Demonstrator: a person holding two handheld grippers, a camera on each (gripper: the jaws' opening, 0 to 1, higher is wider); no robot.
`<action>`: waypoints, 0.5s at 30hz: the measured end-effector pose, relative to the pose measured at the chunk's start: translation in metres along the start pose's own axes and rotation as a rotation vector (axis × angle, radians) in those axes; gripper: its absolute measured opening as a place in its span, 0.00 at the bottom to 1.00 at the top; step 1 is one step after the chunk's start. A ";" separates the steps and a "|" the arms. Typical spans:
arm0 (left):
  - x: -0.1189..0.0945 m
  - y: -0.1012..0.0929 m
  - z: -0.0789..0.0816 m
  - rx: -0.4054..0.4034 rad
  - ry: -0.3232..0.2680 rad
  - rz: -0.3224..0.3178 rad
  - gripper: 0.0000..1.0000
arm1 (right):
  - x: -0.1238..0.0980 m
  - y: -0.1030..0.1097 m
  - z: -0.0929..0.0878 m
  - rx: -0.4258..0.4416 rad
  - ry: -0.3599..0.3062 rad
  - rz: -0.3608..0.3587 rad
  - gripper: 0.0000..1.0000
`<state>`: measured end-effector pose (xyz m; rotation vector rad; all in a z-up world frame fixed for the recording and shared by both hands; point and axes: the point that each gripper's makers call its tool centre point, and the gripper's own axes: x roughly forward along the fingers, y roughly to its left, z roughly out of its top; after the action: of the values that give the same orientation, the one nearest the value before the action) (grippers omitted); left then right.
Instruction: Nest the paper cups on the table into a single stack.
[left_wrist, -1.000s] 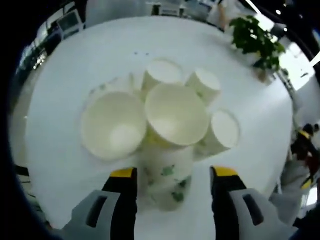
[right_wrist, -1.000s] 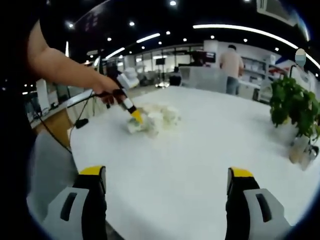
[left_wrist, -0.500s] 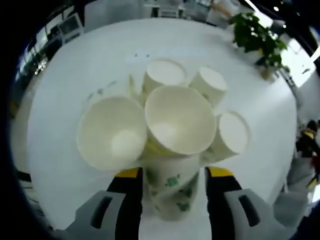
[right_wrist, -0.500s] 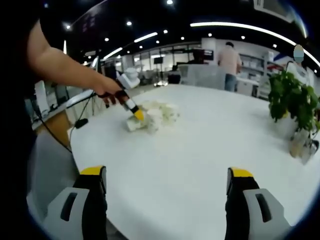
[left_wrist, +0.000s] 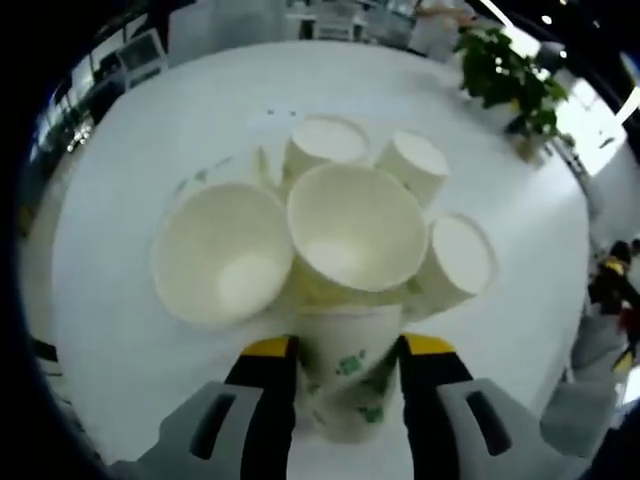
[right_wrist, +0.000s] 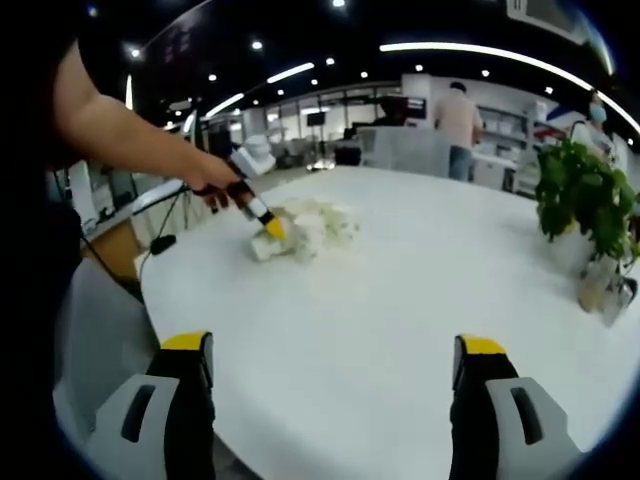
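Between the left hand-held gripper (left_wrist: 345, 355) jaws, a clamped green-printed paper cup (left_wrist: 347, 375) lies sideways.

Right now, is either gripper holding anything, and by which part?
The left gripper grips a green-printed paper cup by its side wall, below the rim. The right gripper is open, holding nothing.

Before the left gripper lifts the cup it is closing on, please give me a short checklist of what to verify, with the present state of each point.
1. Left gripper jaws on both sides of the green-printed cup: ok.
2. Grip firm enough to lift: cannot tell.
3. Neighbouring cups apart from it: not ok; the open cup overlaps its top.
4. Wide cup mouth open to receive a cup: ok.
5. Right gripper open and away from the cluster: ok.
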<state>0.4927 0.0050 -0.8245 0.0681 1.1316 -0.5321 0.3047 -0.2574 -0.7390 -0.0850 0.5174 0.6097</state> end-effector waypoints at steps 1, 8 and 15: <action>-0.001 0.000 -0.001 -0.002 -0.002 -0.002 0.40 | 0.000 0.000 0.000 -0.001 0.000 0.001 0.98; -0.007 0.001 -0.002 0.024 -0.056 -0.013 0.39 | 0.002 0.001 0.003 -0.004 -0.003 0.002 0.98; -0.016 -0.001 -0.010 0.038 -0.104 -0.034 0.38 | 0.002 0.003 0.006 -0.009 -0.005 0.000 0.98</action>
<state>0.4791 0.0130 -0.8145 0.0538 1.0228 -0.5812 0.3071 -0.2530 -0.7342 -0.0922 0.5097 0.6120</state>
